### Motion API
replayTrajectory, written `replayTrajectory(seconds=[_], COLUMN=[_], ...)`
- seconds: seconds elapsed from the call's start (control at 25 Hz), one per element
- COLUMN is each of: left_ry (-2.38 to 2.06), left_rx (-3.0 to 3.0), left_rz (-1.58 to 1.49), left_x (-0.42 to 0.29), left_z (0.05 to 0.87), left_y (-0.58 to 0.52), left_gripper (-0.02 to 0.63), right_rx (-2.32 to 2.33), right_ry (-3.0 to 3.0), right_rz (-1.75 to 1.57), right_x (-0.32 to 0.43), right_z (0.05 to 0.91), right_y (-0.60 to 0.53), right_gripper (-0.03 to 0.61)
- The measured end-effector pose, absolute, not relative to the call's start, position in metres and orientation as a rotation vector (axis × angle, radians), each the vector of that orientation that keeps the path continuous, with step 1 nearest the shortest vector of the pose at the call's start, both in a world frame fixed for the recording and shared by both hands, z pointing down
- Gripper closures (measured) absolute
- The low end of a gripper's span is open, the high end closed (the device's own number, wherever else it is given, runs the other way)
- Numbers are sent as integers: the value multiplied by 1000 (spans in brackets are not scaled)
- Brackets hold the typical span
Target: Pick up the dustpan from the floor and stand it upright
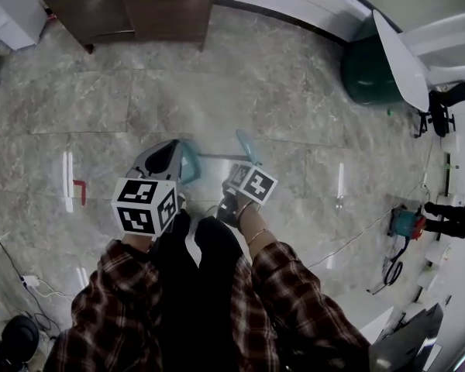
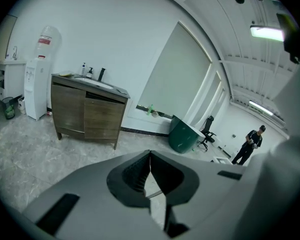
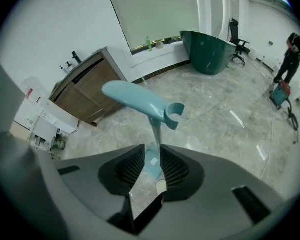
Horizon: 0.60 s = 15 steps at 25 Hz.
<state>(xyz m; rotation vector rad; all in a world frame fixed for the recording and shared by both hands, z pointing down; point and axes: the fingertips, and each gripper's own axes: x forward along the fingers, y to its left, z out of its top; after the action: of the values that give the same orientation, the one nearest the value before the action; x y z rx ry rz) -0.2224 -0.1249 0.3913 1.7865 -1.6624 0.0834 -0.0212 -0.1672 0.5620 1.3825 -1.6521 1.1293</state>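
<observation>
The teal dustpan is off the floor. In the right gripper view its handle grip (image 3: pixel 140 100) with a round clip stands above my jaws, and its thin shaft runs down between them. My right gripper (image 3: pixel 151 149) is shut on the dustpan. In the head view the pan end (image 1: pixel 190 163) shows beside my left gripper (image 1: pixel 164 158), and the handle tip (image 1: pixel 246 144) rises over my right gripper (image 1: pixel 242 178), whose jaws hide under the marker cube. In its own view my left gripper (image 2: pixel 150 155) has its tips together and holds nothing.
A wooden sink cabinet (image 1: pixel 132 6) and a white water dispenser (image 2: pixel 37 79) stand against the far wall. A dark green tub (image 1: pixel 368 72) and a white chair lie to the right. A person (image 2: pixel 252 141) stands far right. Cables (image 1: pixel 391 266) trail over the marble floor.
</observation>
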Motion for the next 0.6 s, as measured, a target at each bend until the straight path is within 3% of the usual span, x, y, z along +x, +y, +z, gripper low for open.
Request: replayTrajectory(seconds=[0.6], left_ry=[-1667], left_rx=[1896], left_rz=[37], left_x=[-149], left_z=[293], left_y=[-147], left_gripper=[601], right_rx=[1110], right_ry=[-2099], right_rz=[1150], right_x=[-38], right_z=[403], right_y=[-181], right_gripper=[491])
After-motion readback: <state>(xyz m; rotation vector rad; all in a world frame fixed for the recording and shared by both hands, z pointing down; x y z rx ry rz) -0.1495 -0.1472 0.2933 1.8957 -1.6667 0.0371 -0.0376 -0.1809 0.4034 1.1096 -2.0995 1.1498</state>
